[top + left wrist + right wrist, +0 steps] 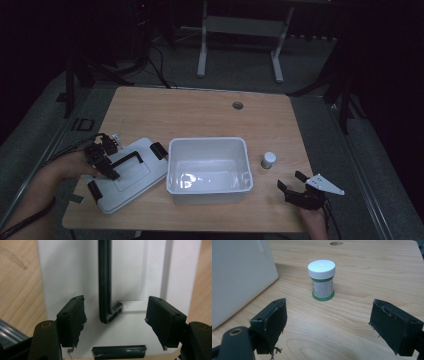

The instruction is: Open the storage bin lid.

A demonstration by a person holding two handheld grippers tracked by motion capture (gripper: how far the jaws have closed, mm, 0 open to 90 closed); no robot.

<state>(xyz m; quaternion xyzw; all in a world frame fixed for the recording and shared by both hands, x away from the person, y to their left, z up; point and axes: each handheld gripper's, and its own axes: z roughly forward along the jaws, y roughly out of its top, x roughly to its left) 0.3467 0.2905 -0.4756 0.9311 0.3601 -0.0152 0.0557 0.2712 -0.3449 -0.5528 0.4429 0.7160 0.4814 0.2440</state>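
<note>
A white box lid (142, 172) with a black carry handle (126, 159) lies flat on the table's left side. My left gripper (111, 159) hovers over the lid's left half. In the left gripper view the handle (104, 285) runs up between the two pads (72, 320), which stand apart from it, so the left gripper (116, 322) is open. A small jar (268, 159) with a white cap and green label stands right of the white box (207, 140). My right gripper (291, 180) rests open near the front right edge, facing the jar (321, 280), with nothing between its fingers (328, 323).
The open white box is empty and sits mid-table; its wall (239, 277) is left of the jar. Black clips (158, 150) sit at the lid's ends, one near my left jaws (118, 351). A cable hole (237, 105) lies far back. Bare wood stretches behind the box.
</note>
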